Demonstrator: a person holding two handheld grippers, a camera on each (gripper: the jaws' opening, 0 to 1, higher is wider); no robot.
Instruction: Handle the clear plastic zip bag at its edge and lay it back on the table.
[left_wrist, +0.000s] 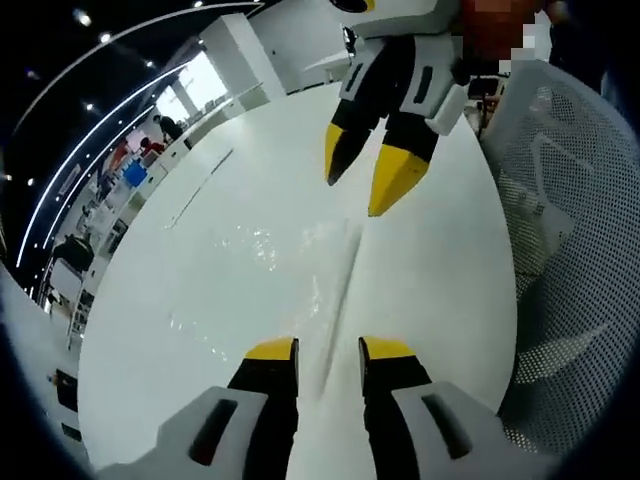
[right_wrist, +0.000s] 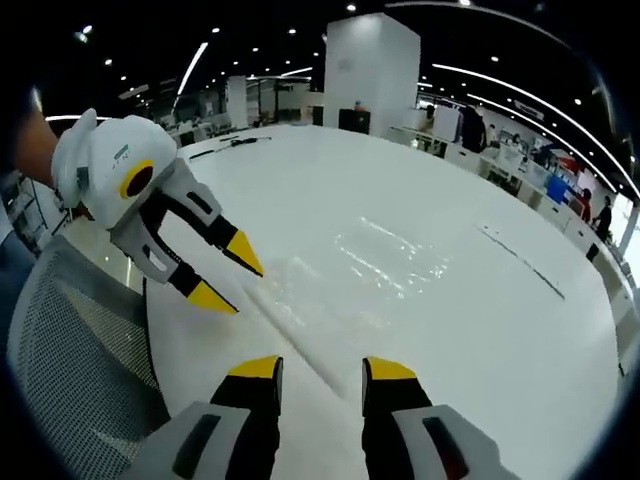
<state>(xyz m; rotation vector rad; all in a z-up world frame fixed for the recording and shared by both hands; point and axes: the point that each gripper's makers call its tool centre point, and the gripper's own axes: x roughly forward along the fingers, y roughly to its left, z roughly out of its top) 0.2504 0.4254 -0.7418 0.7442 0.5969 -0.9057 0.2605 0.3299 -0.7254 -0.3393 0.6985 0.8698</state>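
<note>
1. Jaws parted on both the left gripper (left_wrist: 328, 350) and the right gripper (right_wrist: 321, 369), gripping nothing.
2. Bag (left_wrist: 300, 270) flat on table (left_wrist: 440, 300) (clear, glinting), its edge between both grippers.

Left gripper view: low over the counter (left_wrist: 200, 330), close, facing along it toward the right hand-held gripper (left_wrist: 375, 170) opposite, mesh chair (left_wrist: 570, 250) alongside. Right gripper view: low, close, looking the opposite way across the counter (right_wrist: 480, 330) with the left hand-held gripper (right_wrist: 225, 275) entering. Shared: counter top, bag (left_wrist: 300, 270) (right_wrist: 380, 260), chair (right_wrist: 70, 350).
</note>
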